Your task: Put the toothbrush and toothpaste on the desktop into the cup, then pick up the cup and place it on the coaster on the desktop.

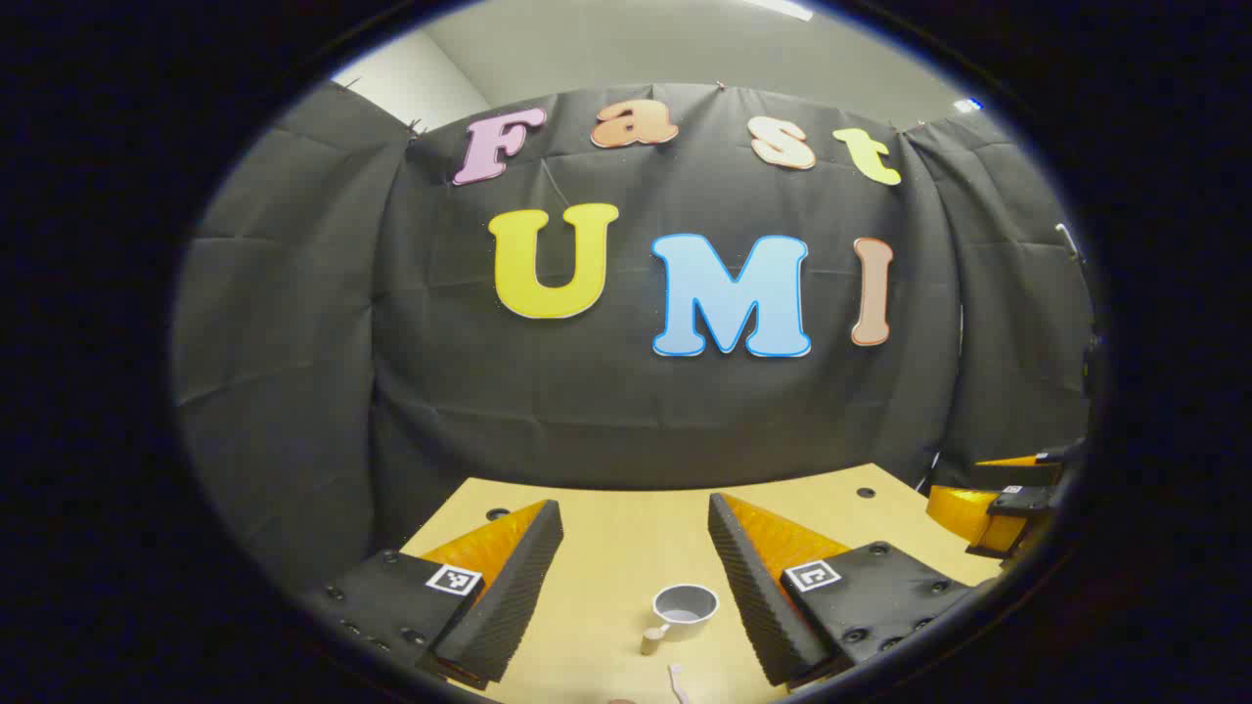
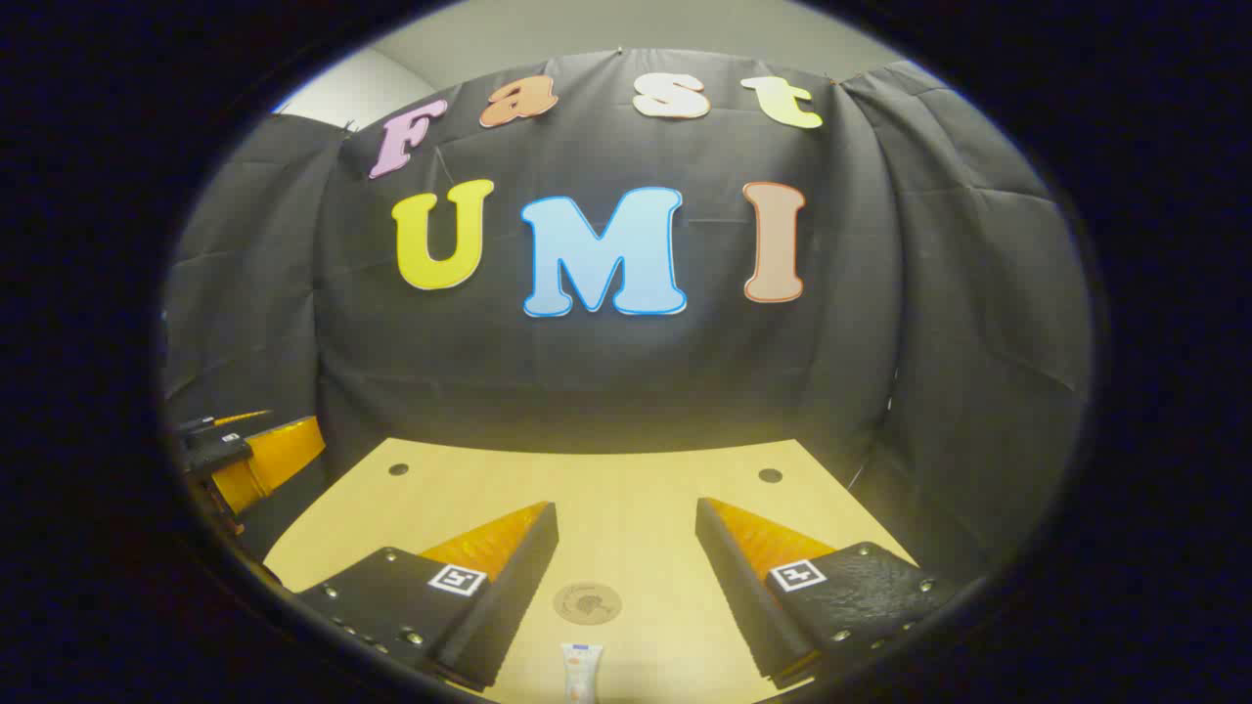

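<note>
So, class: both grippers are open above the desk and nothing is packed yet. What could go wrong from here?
1. The cup is small with a side handle; a finger could knock it over during loading.
2. The toothbrush and toothpaste lie flat, so fingers may scrape the desktop.
3. The coaster is thin and could slide.

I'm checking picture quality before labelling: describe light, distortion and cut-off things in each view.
Left gripper view: even, soft light; fisheye bends the desk edge; the cup is sharp, the toothbrush is cut off at the bottom rim. Right gripper view: a warm glow on the desk near the wall, darker toward the rim; the coaster is clear, the toothpaste is cropped.
</note>
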Demonstrator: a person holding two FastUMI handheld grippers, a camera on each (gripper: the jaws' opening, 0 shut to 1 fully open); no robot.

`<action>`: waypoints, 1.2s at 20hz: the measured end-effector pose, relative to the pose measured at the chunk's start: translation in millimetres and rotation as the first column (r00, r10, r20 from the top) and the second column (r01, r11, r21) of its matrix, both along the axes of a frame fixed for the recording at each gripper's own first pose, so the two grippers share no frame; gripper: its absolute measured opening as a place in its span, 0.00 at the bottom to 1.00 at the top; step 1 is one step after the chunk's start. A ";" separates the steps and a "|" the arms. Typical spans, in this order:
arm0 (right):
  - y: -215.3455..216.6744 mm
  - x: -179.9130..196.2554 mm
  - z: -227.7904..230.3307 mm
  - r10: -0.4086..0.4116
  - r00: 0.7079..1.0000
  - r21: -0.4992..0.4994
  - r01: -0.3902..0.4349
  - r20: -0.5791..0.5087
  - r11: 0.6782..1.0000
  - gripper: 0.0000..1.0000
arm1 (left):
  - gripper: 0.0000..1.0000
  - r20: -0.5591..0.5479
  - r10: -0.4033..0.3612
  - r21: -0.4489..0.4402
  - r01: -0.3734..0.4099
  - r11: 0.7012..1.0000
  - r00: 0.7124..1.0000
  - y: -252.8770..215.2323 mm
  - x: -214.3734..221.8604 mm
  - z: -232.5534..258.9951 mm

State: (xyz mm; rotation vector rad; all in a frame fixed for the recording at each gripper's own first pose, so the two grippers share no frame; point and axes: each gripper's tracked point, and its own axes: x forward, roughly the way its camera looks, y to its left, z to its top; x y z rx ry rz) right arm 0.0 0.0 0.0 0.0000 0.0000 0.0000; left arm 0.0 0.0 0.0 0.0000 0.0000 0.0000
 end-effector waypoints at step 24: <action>18.0 2.5 -168.1 0.133 0.845 0.106 -0.091 -0.518 0.990 0.92 | 1.00 -0.522 -0.109 0.010 0.134 0.991 0.846 -58.4 -27.8 -228.5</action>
